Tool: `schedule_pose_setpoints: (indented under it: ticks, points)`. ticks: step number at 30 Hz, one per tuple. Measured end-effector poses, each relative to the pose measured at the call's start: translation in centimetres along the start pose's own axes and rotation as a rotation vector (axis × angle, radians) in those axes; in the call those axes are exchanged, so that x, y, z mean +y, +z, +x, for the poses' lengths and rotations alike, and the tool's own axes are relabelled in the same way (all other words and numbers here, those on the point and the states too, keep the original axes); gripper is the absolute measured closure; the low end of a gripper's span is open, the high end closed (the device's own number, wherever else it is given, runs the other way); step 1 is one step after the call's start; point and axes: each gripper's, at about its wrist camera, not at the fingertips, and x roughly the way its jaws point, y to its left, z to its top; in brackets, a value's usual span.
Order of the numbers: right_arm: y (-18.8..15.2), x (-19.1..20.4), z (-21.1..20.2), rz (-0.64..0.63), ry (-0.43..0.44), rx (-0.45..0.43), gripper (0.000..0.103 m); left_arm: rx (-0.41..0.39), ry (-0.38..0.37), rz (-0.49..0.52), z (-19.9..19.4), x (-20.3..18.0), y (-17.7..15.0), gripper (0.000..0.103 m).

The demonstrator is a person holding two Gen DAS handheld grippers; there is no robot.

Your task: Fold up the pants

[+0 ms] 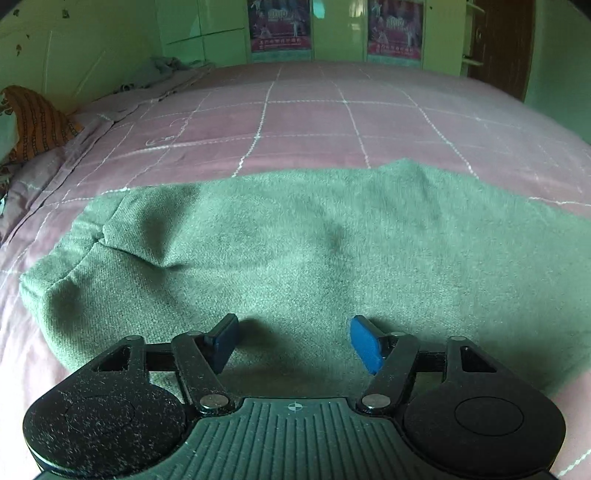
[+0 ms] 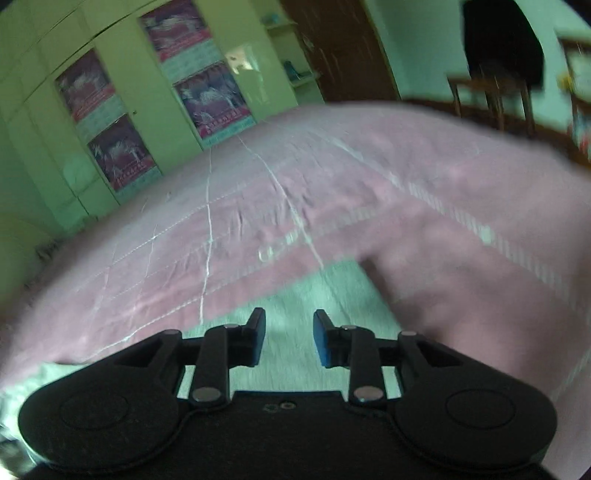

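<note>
Under our left gripper (image 1: 293, 341) lay the green pants (image 1: 295, 251); both it and our right gripper (image 2: 289, 338) were spread, holding nothing. We judged a fold came next: pinch an edge.

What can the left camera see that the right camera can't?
Only the left view shows the orange striped cloth at the bed's left side and a wide stretch of the green pants, with the left hand-held gripper open above them, nothing between its fingers.

Only the right view shows the wooden chair beyond the bed, and the right hand-held gripper, open and empty.

Both show the pink bedspread, the posters on the green cupboards, and some of the pants.
</note>
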Motion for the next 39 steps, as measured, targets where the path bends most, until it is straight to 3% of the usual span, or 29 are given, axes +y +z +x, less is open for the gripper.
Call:
schedule_pose_setpoints:
  ticks: [1, 2, 3, 4, 6, 7, 9, 13, 17, 19, 23, 25, 26, 31, 36, 38, 39]
  points:
    - [-0.5, -0.8, 0.9, 0.000, -0.058, 0.054, 0.094, 0.007, 0.006, -0.006, -0.2, 0.1, 0.2, 0.035]
    - [-0.7, -1.5, 0.9, -0.001, -0.121, 0.094, 0.103, 0.004, 0.022, -0.010, -0.7, 0.2, 0.3, 0.035]
    - [-0.9, -2.5, 0.5, 0.041, -0.115, 0.080, 0.103, -0.022, 0.046, -0.004, -1.3, 0.3, 0.2, 0.035]
    - [-0.8, -3.5, -0.4, 0.111, -0.079, 0.052, 0.091, -0.057, 0.057, 0.007, -2.0, 0.4, 0.0, 0.035]
    - [-0.8, -3.9, -2.8, 0.126, -0.095, -0.040, 0.070, -0.057, 0.055, 0.016, -2.2, 1.2, -0.5, 0.035]
    - [-0.9, -4.0, -3.7, 0.121, -0.099, -0.068, 0.068, -0.032, 0.058, 0.014, -1.6, 1.8, -0.7, 0.035]
    - [-1.3, -4.5, -4.7, 0.137, -0.065, -0.081, 0.068, -0.032, 0.038, -0.009, -1.3, 2.6, -1.5, 0.034]
    - [-2.3, -5.6, -4.0, 0.206, -0.020, -0.020, 0.072, -0.024, 0.031, -0.027, -0.8, 2.9, -1.4, 0.031]
    - [-2.9, -5.5, -3.1, 0.254, -0.031, 0.009, 0.074, -0.020, 0.025, -0.031, -0.4, 2.9, -1.3, 0.025]
    - [-2.9, -5.2, -3.3, 0.252, 0.004, 0.000, 0.090, -0.021, 0.019, -0.040, -0.1, 2.9, -1.3, 0.024]
    - [-2.9, -4.4, -4.0, 0.193, 0.019, -0.072, 0.092, -0.020, 0.018, -0.037, -0.2, 2.9, -1.3, 0.022]
    - [-3.0, -5.2, -2.7, 0.218, -0.022, -0.013, 0.094, -0.019, 0.016, -0.038, -0.2, 2.9, -1.3, 0.022]
    - [-3.2, -5.8, -2.7, 0.261, -0.007, -0.009, 0.093, -0.020, 0.015, -0.039, -0.2, 2.9, -1.3, 0.022]
    - [-4.1, -6.3, -5.0, 0.337, 0.082, -0.063, 0.059, -0.022, 0.014, -0.046, 0.1, 2.9, -1.4, 0.019]
    - [-4.5, -7.5, -2.3, 0.461, 0.143, 0.002, 0.051, -0.020, 0.020, -0.042, 0.2, 2.6, -1.3, 0.016]
    - [-3.8, -6.9, -1.2, 0.450, 0.145, 0.021, 0.065, -0.021, 0.020, -0.043, 0.2, 2.6, -1.3, 0.016]
    - [-3.3, -6.4, -0.9, 0.422, 0.128, 0.028, 0.089, -0.021, 0.021, -0.044, 0.2, 2.6, -1.3, 0.016]
